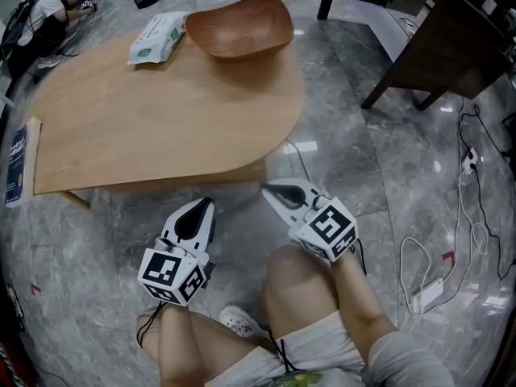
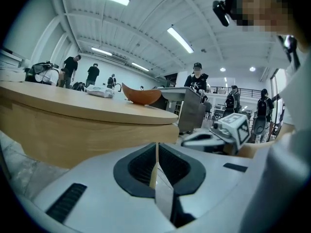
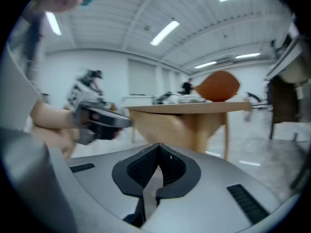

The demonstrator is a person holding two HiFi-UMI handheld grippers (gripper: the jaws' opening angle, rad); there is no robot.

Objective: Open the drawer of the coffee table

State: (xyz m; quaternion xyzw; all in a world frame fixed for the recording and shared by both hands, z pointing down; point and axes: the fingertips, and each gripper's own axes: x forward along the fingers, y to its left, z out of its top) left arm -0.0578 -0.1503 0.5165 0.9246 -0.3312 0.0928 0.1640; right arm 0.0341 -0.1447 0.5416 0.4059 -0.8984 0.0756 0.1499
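Grippers, pair: L gripper [image 1: 202,205], R gripper [image 1: 268,189], fingers shut, empty; held low facing desk [image 1: 161,119] front, prob. to locate drawer (not visible).

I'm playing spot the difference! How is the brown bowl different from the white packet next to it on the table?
The wooden bowl is brown, rounded and hollow; the packet is white with green print, flat and oblong. The bowl is the bigger of the two. Both lie side by side at the far end of the coffee table.
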